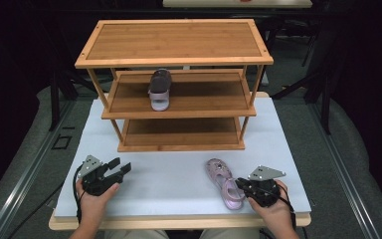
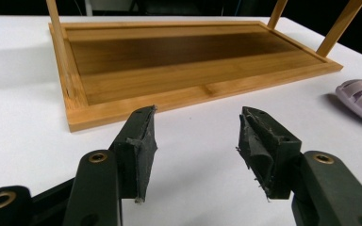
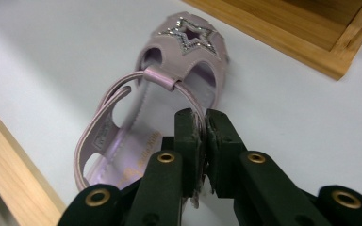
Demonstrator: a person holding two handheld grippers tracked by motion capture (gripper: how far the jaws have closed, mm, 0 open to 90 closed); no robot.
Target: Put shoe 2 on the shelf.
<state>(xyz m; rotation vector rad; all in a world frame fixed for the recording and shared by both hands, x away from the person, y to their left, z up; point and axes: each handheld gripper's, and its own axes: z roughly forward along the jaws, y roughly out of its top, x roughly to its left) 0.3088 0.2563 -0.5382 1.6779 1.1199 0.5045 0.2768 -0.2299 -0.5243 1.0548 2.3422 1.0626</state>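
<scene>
A lilac sandal [image 1: 219, 174] with a glitter star on its toe [image 3: 188, 37] lies on the white table top [image 1: 169, 174] at the front right, toe toward the rack. My right gripper [image 1: 241, 185] sits at its heel end; its jaws [image 3: 205, 115] are shut on the thin side strap. A matching sandal [image 1: 159, 89] stands on the middle shelf of the bamboo rack [image 1: 174, 42]. My left gripper [image 1: 119, 167] rests at the front left, open [image 2: 198, 127], with nothing between its pads. The sandal's edge [image 2: 360, 96] shows at the right of the left gripper view.
The rack has three shelves; its bottom shelf [image 2: 193, 56] lies bare just beyond the left gripper. The table's wooden front edge [image 3: 14, 160] runs close beside the held sandal. Dark floor and stands surround the table.
</scene>
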